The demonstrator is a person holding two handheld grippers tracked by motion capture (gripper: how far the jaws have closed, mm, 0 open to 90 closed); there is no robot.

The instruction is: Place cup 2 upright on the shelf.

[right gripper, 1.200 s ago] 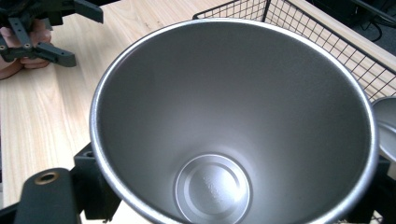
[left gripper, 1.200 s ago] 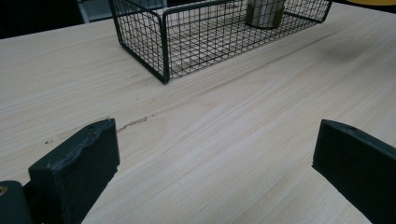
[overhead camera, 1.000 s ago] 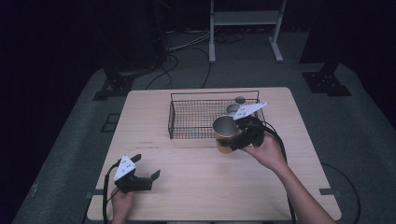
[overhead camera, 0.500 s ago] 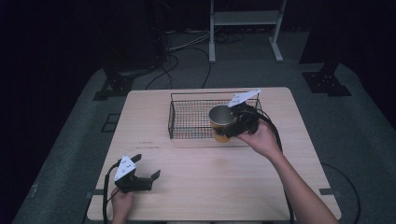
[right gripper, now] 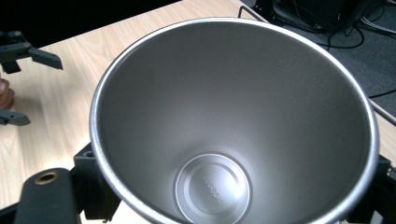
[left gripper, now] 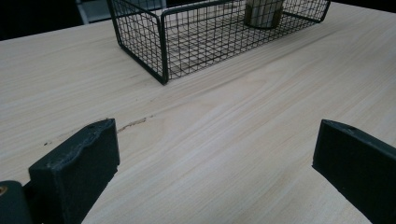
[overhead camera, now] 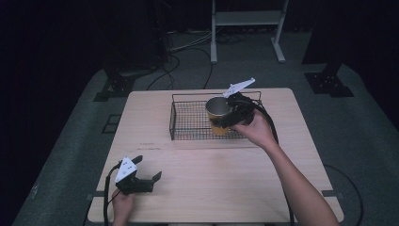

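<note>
A metal cup [overhead camera: 217, 112], silver inside and yellowish outside, hangs tilted over the right part of the black wire basket [overhead camera: 188, 123]. My right gripper [overhead camera: 234, 114] is shut on it, one jaw on each side of its wall. The right gripper view looks straight down into the cup [right gripper: 233, 116], with the right gripper [right gripper: 233, 198] clamped around its lower part. My left gripper [overhead camera: 149, 167] rests on the table at the front left, jaws wide open and nothing between them. From the left gripper [left gripper: 215, 144], the basket [left gripper: 154, 42] and the cup's base [left gripper: 264, 11] lie ahead.
The wooden table [overhead camera: 226, 179] has bare surface between the basket and the front edge. A cable trails from the right gripper over the table's right side. Beyond the table stand a metal frame [overhead camera: 244, 28] and floor cables [overhead camera: 188, 47].
My right gripper has carried the cup up and away from the person, from the basket's front right corner to above its right part. The left gripper has not moved.
</note>
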